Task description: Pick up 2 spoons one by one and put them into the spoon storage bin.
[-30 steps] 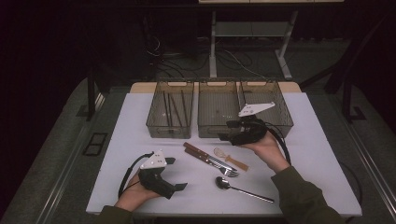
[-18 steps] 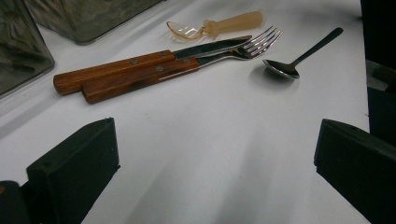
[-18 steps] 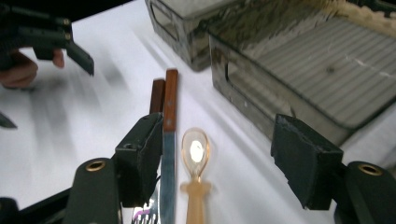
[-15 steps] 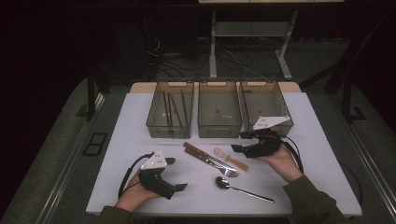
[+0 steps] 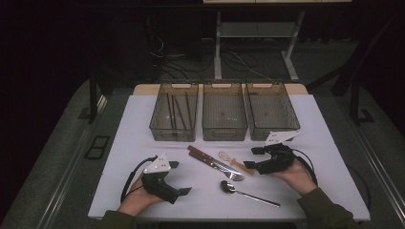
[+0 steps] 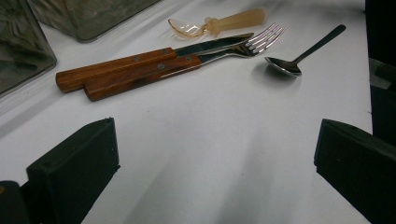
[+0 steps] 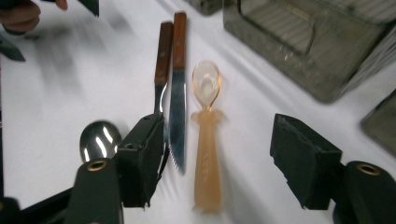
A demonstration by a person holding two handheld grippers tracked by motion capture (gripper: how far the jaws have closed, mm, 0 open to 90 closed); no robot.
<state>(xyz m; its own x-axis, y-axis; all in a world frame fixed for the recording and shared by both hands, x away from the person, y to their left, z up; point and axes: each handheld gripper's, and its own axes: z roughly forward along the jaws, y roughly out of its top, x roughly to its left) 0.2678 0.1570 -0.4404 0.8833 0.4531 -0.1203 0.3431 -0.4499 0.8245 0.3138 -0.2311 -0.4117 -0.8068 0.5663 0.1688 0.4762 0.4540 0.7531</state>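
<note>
A wood-handled knife (image 5: 203,156) and fork (image 5: 224,171) lie side by side mid-table, with a translucent orange plastic spoon (image 5: 233,162) just right of them and a metal spoon (image 5: 241,192) nearer me. My right gripper (image 5: 251,158) is low at the plastic spoon's handle end. In the right gripper view its open jaws (image 7: 219,158) straddle the plastic spoon's handle (image 7: 207,158) and the knife blade (image 7: 177,107) without pressing on them. My left gripper (image 5: 180,177) rests at the front left, wide open (image 6: 215,172), nothing between its jaws.
Three clear bins stand in a row at the back: the left bin (image 5: 173,136) holds dark sticks, while the middle bin (image 5: 224,136) and the right bin (image 5: 274,133) look bare. A bin's corner (image 7: 303,56) is close to the right gripper.
The right gripper has come down from over the right bin toward me and left, to the plastic spoon. The left gripper has stayed still.
</note>
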